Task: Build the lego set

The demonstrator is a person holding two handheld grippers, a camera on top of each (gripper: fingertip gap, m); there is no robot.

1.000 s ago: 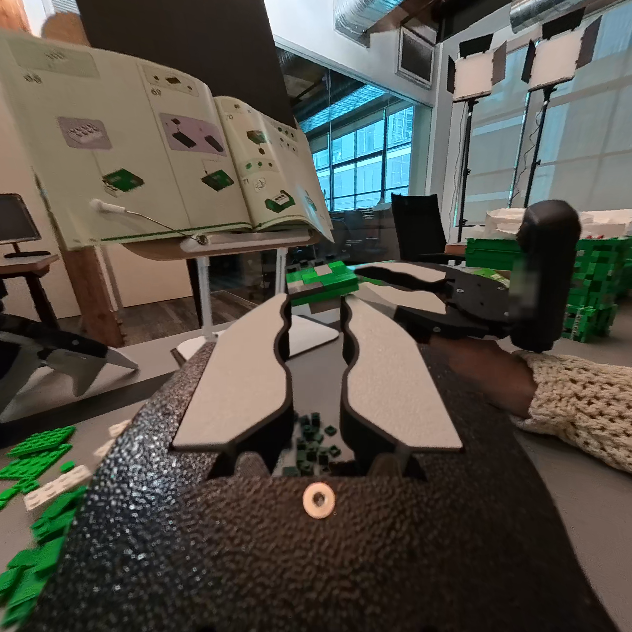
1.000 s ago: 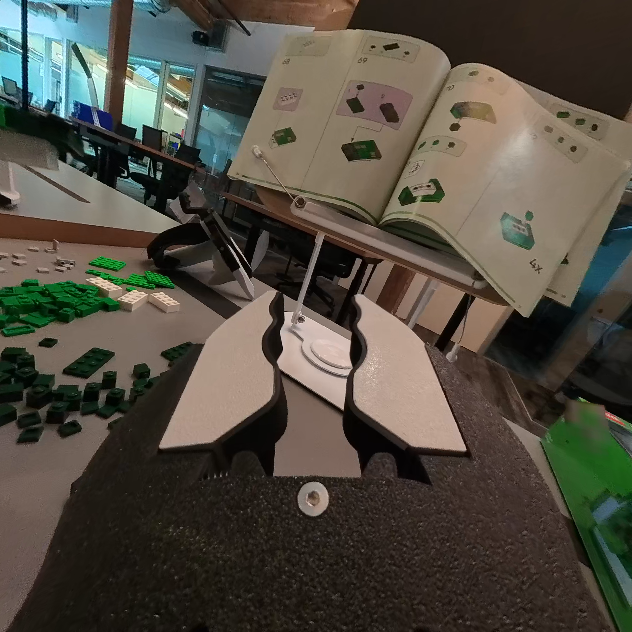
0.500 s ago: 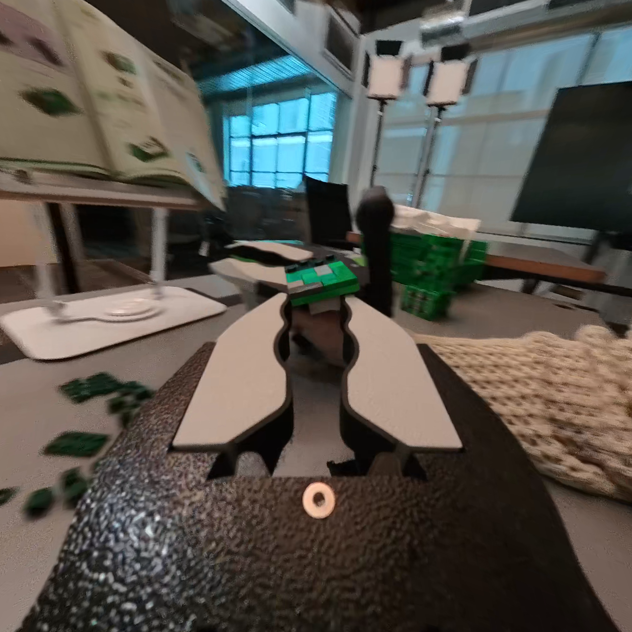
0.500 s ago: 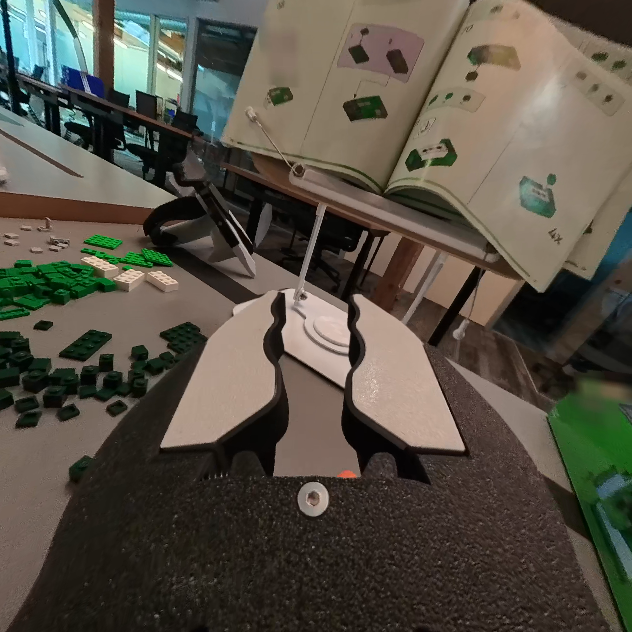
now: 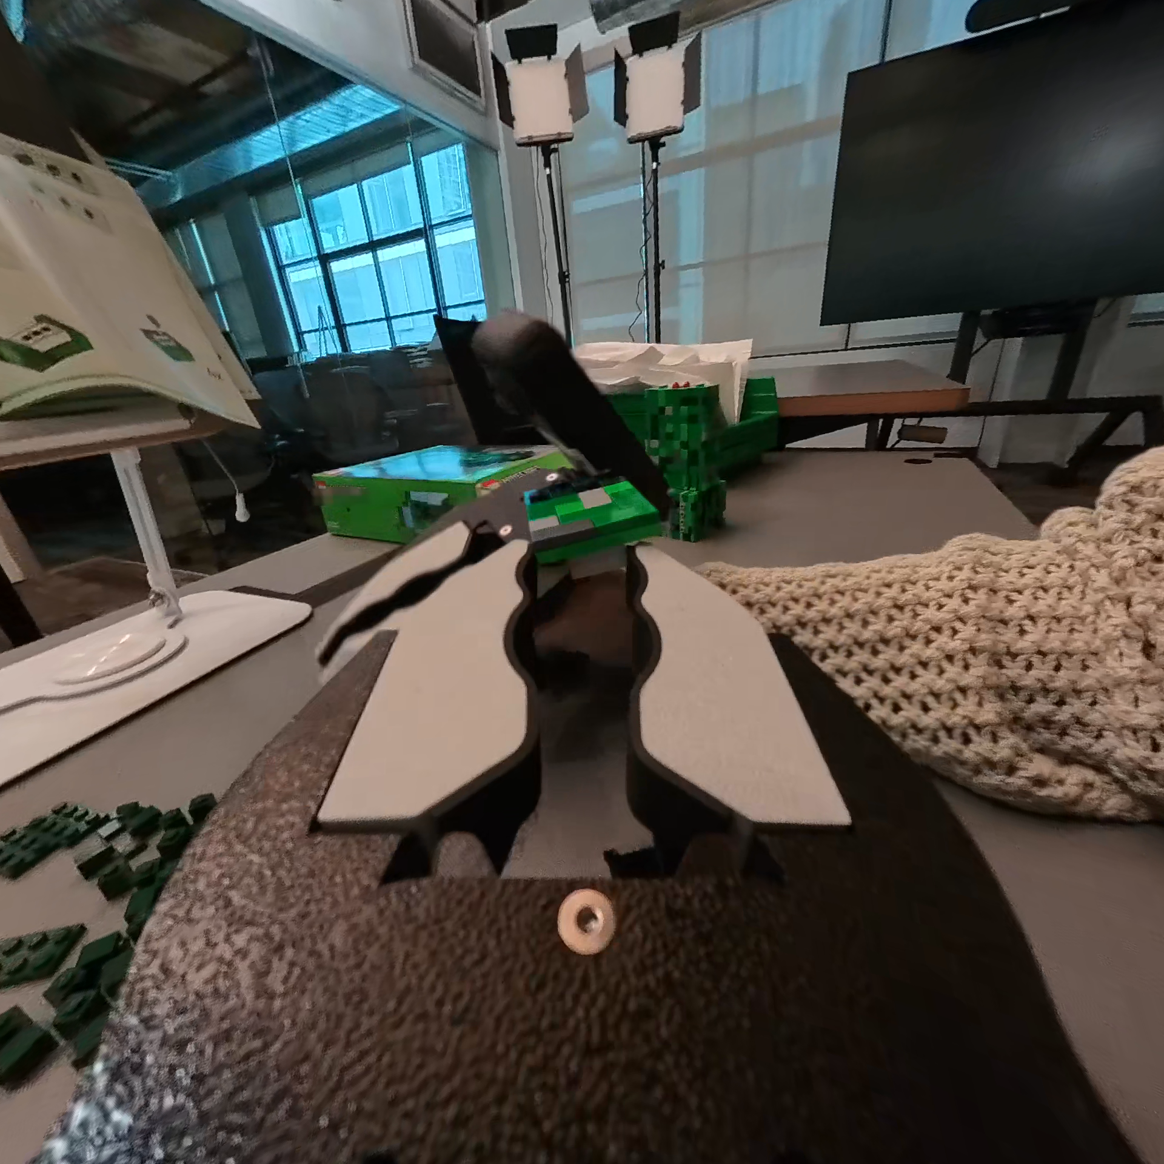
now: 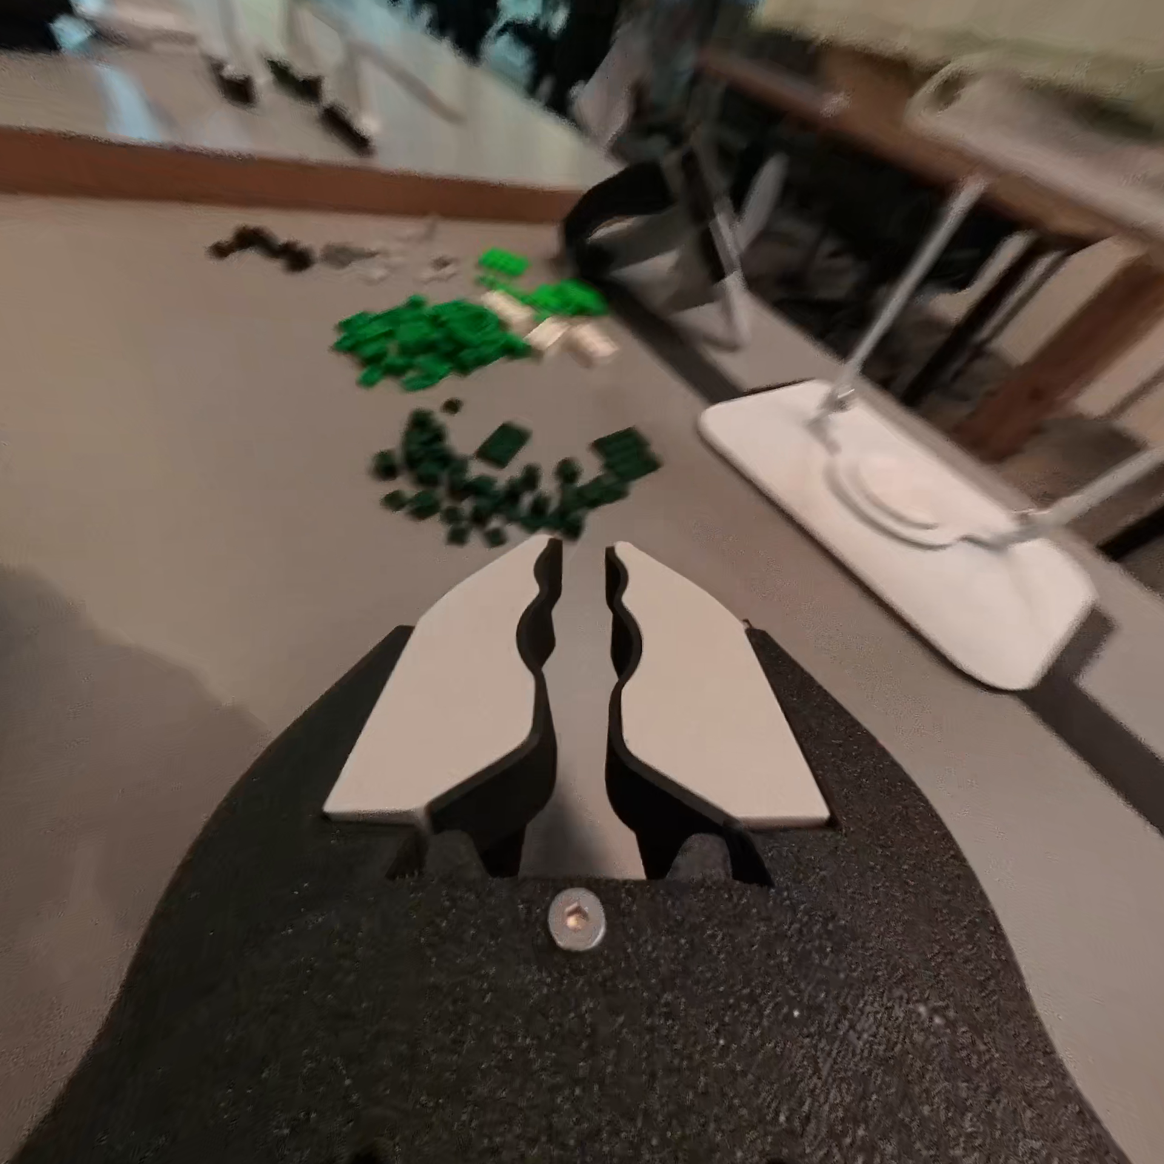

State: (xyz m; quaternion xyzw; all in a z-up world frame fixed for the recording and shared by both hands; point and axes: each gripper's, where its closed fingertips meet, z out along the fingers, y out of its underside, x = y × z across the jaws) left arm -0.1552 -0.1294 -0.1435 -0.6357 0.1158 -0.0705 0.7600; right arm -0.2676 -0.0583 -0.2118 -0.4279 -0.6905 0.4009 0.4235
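Left gripper (image 5: pixel 579 567): black pebbled housing, two pale grey wavy-edged fingers (image 5: pixel 441 693) over black cores, one silver hex screw (image 5: pixel 586 924). Right gripper (image 6: pixel 582 554): same build, finer-grained black housing, silver screw (image 6: pixel 576 927). Cream chunky-knit sleeve (image 5: pixel 945 642) on the person's arm.

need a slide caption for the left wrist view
Left gripper grips a green and grey lego assembly beside a knit sleeve.

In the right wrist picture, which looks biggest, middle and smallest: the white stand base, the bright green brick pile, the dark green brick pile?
1. White stand base, biggest.
2. and 3. Dark green brick pile and bright green brick pile look nearly alike. The picture is blurred and the dark pile is nearer, so I won't rank them.
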